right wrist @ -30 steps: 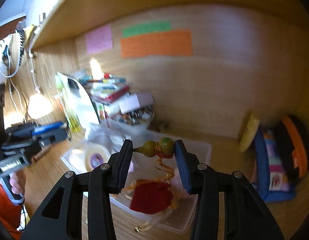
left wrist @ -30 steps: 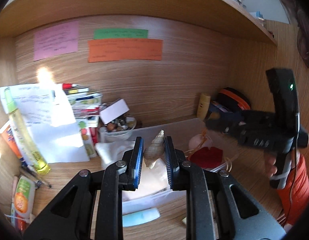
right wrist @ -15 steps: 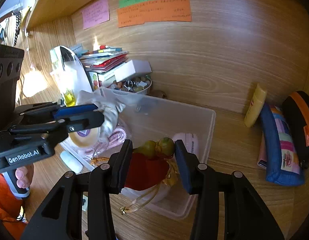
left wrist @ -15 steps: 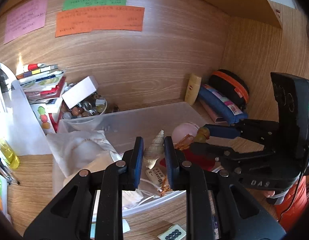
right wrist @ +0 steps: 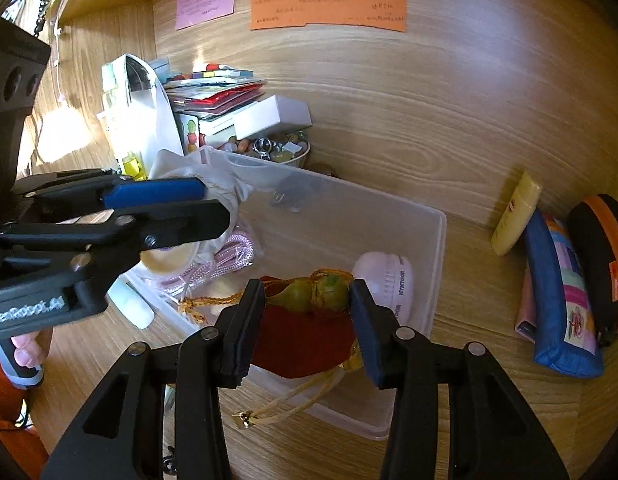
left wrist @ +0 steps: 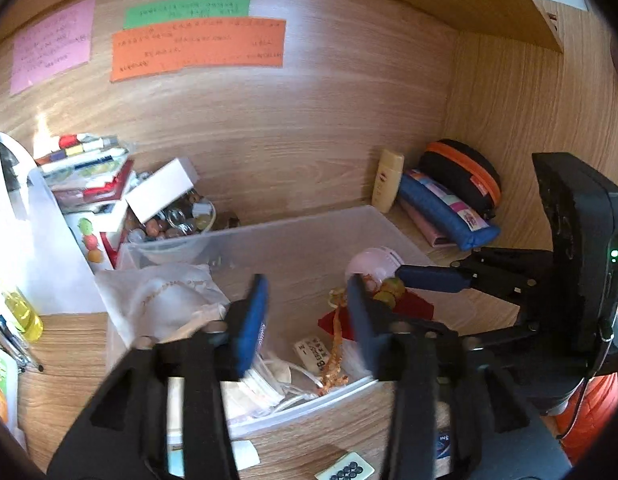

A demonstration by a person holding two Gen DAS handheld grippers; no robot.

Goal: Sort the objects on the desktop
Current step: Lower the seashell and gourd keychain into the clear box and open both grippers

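The right gripper is clamped on a small green gourd charm, held sideways between its pads just above the clear plastic bin. Below the charm, a red pouch with gold cords rests in the near right corner of the bin, one tasselled cord trailing over the front wall onto the desk. To finish this step well, I would lower the charm until it nearly touches the pouch and only then ease the pads apart, so it settles instead of bouncing out; the trailing cord could be tucked inside too. This gripper reaches in level from the front right, fingers pointing toward the back panel.

The left gripper hovers over the middle of the same bin with its fingers spread wide and nothing between them, tilted slightly down. Beneath it lie a white cloth bag, a small seashell among plastic packets and a paper tag. A pink round case sits beyond the pouch, against the right wall.

Farther back stand a bowl of beads, a stack of books, a yellow tube and pencil cases
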